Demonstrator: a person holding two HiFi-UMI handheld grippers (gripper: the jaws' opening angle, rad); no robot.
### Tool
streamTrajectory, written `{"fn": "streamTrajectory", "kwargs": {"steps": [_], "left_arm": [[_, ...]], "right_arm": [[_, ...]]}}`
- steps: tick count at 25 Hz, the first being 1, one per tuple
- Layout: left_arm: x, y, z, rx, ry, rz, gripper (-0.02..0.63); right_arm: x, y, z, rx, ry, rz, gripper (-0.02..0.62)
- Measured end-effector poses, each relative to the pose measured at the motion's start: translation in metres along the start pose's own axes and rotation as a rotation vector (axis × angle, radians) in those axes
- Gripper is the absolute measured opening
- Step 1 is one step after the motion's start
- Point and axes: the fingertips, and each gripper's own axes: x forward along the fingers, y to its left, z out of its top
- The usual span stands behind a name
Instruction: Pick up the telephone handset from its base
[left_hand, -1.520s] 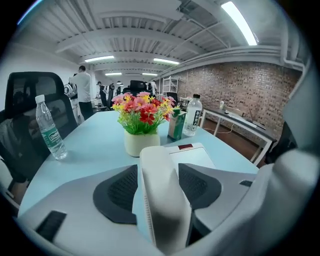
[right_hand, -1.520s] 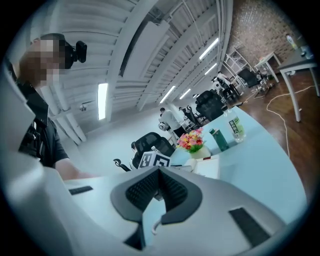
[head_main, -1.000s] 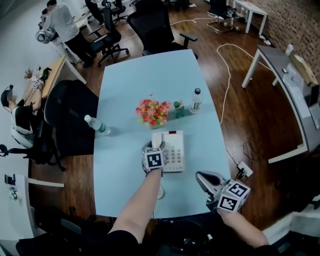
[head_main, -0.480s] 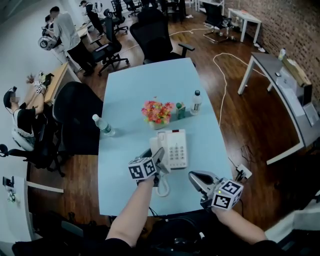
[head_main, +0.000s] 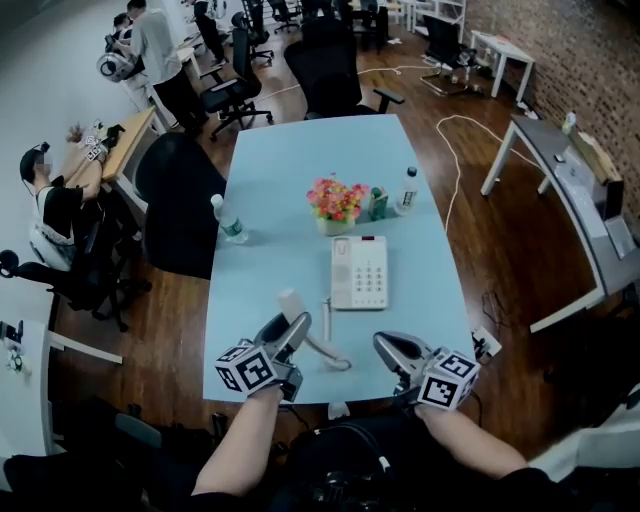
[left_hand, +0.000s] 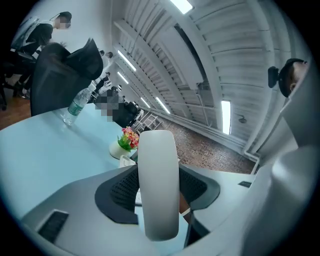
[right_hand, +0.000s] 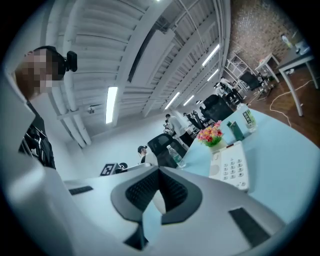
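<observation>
Fingers (left_hand: 117, 192) of the left gripper (head_main: 285, 335) are clamped on the handset (left_hand: 157, 185), one ribbed pad on each flank. In the left gripper view the handset's long axis runs from 12 to 6 o'clock, straight across the line of the grip, with more of it showing above the pads than below. In the head view the free end of the handset (head_main: 292, 303) sticks out past the fingers toward 12 o'clock, clear of the tabletop (head_main: 300, 180), as far as I can tell.

From this gripper the base (head_main: 358, 272) lies at about 1 o'clock, well apart. The cradle strip on its left side is bare, so I judge the pick as done. The cord (head_main: 330, 345) leaves the base's near left corner and loops over the tabletop at about 3 o'clock from the handset, with slack in it. Any further move away from the base is limited by that slack.

The right gripper (head_main: 392, 347) hangs at 3 o'clock from the left one, over the near edge of the tabletop. Its fingers (right_hand: 142, 192) are pressed together on nothing. The base is at 11 o'clock from it, and it is slightly nearer the base than the left gripper is.
</observation>
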Motion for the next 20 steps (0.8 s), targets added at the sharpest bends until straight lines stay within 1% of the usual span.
{"fn": "streamTrajectory", "kwargs": {"steps": [5,9,15,20], "left_arm": [[-0.047,-0.010,-0.016,0.029,0.023,-0.029,0.236],[-0.068,-0.019,-0.022,0.049,0.041,-0.019,0.236],[-0.082,-0.018,-0.030,0.044,0.052,-0.025,0.236],[-0.081,-0.029,-0.018,0.062,0.039,-0.047,0.236]], "right_arm": [[-0.002,0.016,-0.018,-0.047,0.025,-0.013,0.018],[-0.005,0.018,-0.024,-0.059,0.033,-0.038,0.018],[-0.008,0.021,-0.036,-0.071,0.044,-0.058,0.017],[-0.004,0.024,-0.034,-0.112,0.044,-0.066,0.017]]}}
